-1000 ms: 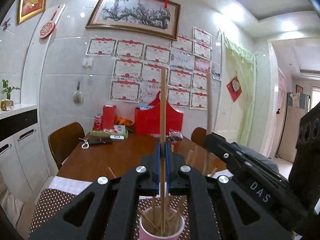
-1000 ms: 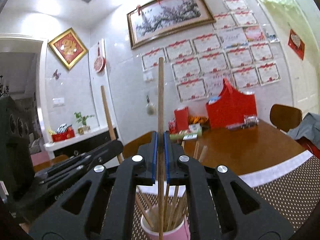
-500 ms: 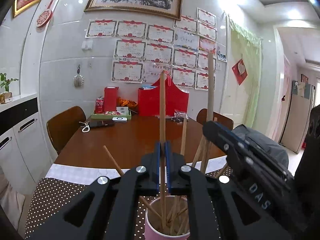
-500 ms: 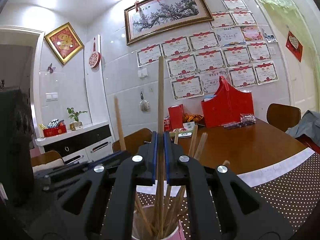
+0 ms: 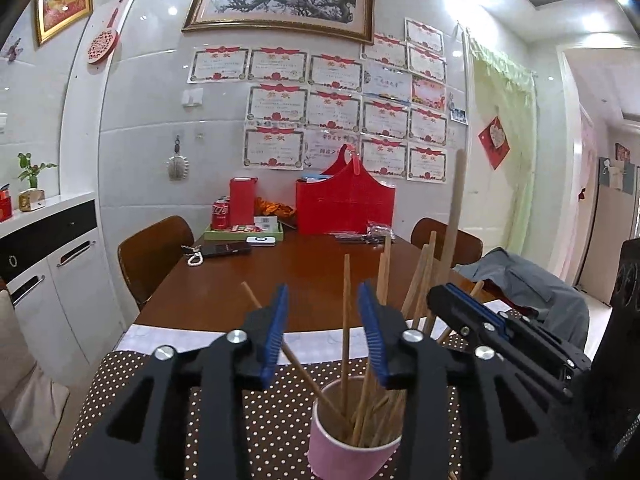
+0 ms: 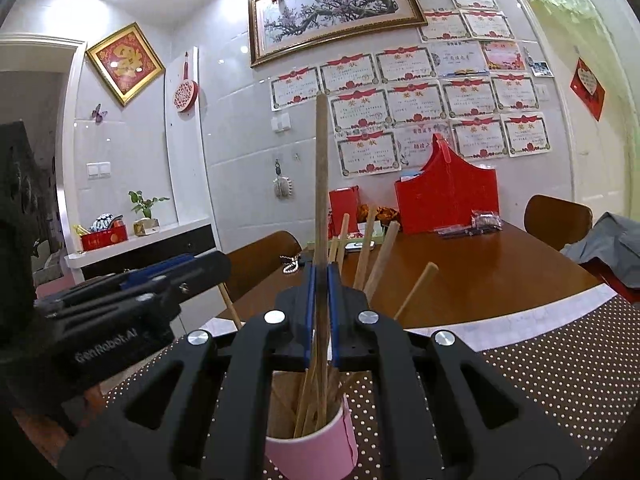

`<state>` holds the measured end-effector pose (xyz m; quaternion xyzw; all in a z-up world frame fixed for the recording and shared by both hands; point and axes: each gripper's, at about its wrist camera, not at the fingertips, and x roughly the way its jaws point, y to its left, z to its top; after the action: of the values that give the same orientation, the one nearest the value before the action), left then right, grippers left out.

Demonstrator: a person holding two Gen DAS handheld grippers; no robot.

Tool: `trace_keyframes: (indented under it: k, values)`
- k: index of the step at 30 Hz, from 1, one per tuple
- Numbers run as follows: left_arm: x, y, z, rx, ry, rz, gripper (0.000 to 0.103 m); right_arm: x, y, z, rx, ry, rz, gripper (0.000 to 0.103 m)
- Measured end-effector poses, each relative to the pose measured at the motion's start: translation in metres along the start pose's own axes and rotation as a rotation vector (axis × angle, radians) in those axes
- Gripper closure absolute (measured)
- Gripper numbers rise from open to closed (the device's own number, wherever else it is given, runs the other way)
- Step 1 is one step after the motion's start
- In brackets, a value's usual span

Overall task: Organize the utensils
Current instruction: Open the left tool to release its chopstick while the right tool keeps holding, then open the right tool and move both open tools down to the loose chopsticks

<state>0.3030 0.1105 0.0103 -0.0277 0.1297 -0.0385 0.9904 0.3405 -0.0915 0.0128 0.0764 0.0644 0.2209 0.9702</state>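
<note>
The left gripper [image 5: 323, 332] had just been opening, and its blue-padded jaws stood apart above a pink cup [image 5: 352, 440]. One upright chopstick [image 5: 346, 308] stood loose in the gap between the pads, touching neither, with its lower end down in the cup. The right gripper [image 6: 321, 312] was clamped on a darker wooden chopstick [image 6: 321, 184], held upright with its lower end inside the same pink cup [image 6: 316, 448] and its top rising well above the jaws. Several more chopsticks leaned at different angles in the cup, their tips fanning outward. The two grippers hovered just beside each other over the cup, each showing at the edge of the other's view. The cup sat on a brown mat with white dots [image 5: 248, 420], which covered the near end of a wooden dining table [image 5: 256, 280]. At the table's far end, against a tiled wall hung with certificates, stood a red basket [image 5: 344, 208].
</note>
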Motion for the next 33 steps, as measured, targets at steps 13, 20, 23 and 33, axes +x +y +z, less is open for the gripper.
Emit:
trace_keyframes:
  k: [13, 20, 23, 33]
  values:
    - [-0.027, -0.007, -0.003, 0.007, -0.001, 0.035, 0.049, -0.022, 0.004, 0.000, -0.012, 0.022, -0.024, 0.094]
    - [-0.051, -0.018, -0.009, -0.024, 0.004, 0.024, 0.046, -0.053, -0.006, 0.006, 0.005, 0.026, -0.051, 0.090]
    - [-0.062, -0.029, -0.017, -0.018, 0.025, 0.023, 0.046, -0.071, -0.012, 0.006, 0.008, 0.031, -0.066, 0.073]
    - [-0.092, -0.063, -0.053, -0.029, 0.121, 0.000, 0.041, -0.123, -0.039, -0.017, 0.034, 0.133, -0.125, 0.052]
